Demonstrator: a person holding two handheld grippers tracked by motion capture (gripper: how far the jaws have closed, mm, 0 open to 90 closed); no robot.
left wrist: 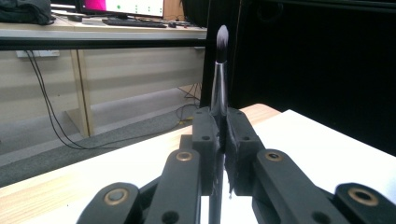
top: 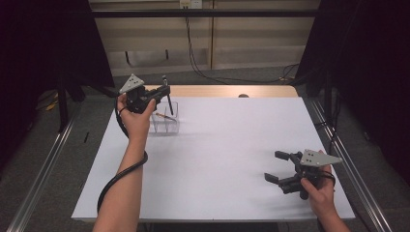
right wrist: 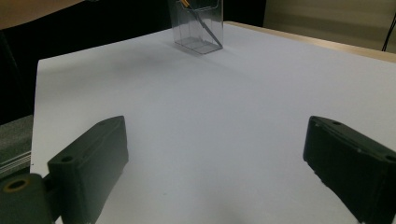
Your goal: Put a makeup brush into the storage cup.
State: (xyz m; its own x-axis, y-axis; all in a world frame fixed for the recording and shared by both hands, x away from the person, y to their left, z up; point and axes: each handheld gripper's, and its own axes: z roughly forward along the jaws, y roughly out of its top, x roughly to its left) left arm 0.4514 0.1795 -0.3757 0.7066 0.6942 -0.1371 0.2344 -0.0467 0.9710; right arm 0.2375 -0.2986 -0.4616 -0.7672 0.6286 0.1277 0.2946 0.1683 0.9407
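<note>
My left gripper (top: pixel 166 91) is held up over the table's far left and is shut on a slim makeup brush (top: pixel 170 102). The brush stands almost upright, its lower end reaching down into a clear plastic holder (top: pixel 167 124). In the left gripper view the jaws clamp the brush's silver ferrule (left wrist: pixel 218 93), and the dark bristles (left wrist: pixel 222 39) point up. A thin orange-tipped stick (top: pixel 163 116) leans inside the holder (right wrist: pixel 198 28). My right gripper (top: pixel 274 166) hovers low at the near right, open, with nothing between its fingers (right wrist: pixel 88 163).
The white tabletop (top: pixel 227 145) spreads between the two hands. A wooden strip (top: pixel 222 91) runs along its far edge with a small dark spot (top: pixel 243 95). Metal rails (top: pixel 43 164) flank the table, and cables (top: pixel 203 67) trail on the floor behind.
</note>
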